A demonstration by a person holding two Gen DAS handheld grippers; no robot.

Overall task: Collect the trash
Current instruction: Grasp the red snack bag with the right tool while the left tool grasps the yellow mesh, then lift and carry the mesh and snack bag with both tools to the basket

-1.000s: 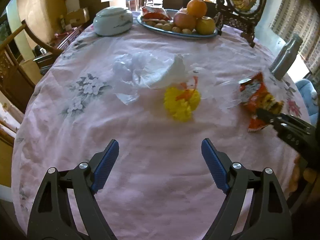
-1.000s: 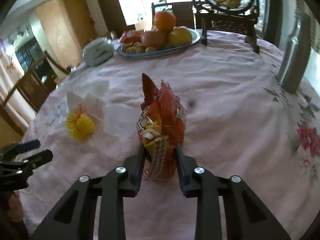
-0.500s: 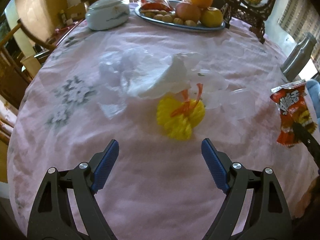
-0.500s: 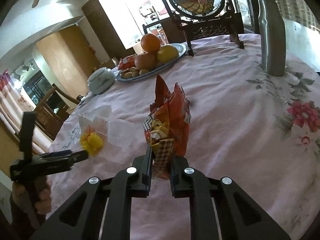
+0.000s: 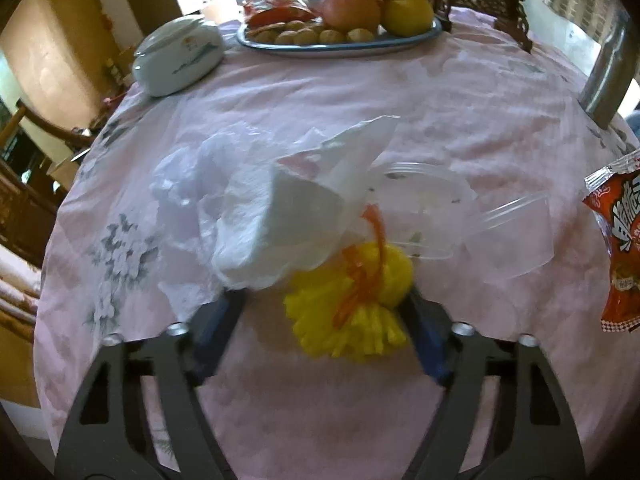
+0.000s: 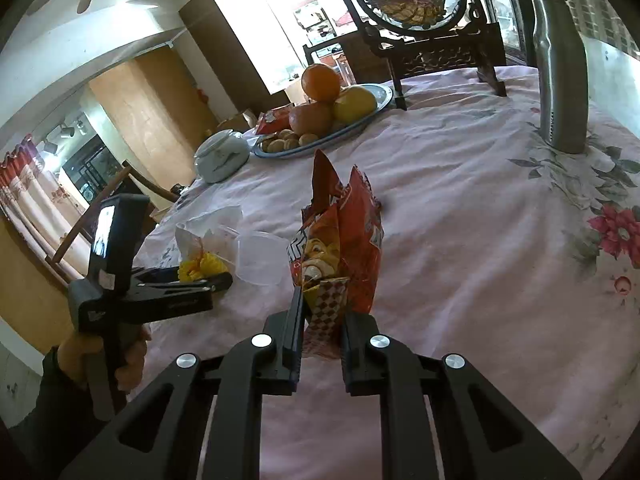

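A yellow frilly bundle (image 5: 352,304) tied with orange ribbon lies on the pink tablecloth (image 5: 460,120), partly under a crumpled white tissue (image 5: 288,220). My left gripper (image 5: 324,296) straddles the bundle and its jaws are closing. The right pad touches the yellow frill, while the left pad sits under the tissue's edge with a gap to the bundle. Two clear plastic containers (image 5: 516,236) lie just behind. My right gripper (image 6: 320,320) is shut on a red snack wrapper (image 6: 340,248) and holds it upright above the cloth. The left gripper (image 6: 208,280) also shows in the right wrist view.
At the back of the table are a fruit plate (image 5: 340,46), a lidded ceramic bowl (image 5: 176,60), a dark ornamental stand (image 6: 420,20) and a steel bottle (image 6: 560,60). Wooden chairs stand at the left. A hand (image 6: 128,360) holds the left gripper near the table's edge.
My left gripper has moved forward and down to the yellow bundle, and its jaws have narrowed around it. The right gripper has lifted the red wrapper off the cloth and tilted upward.
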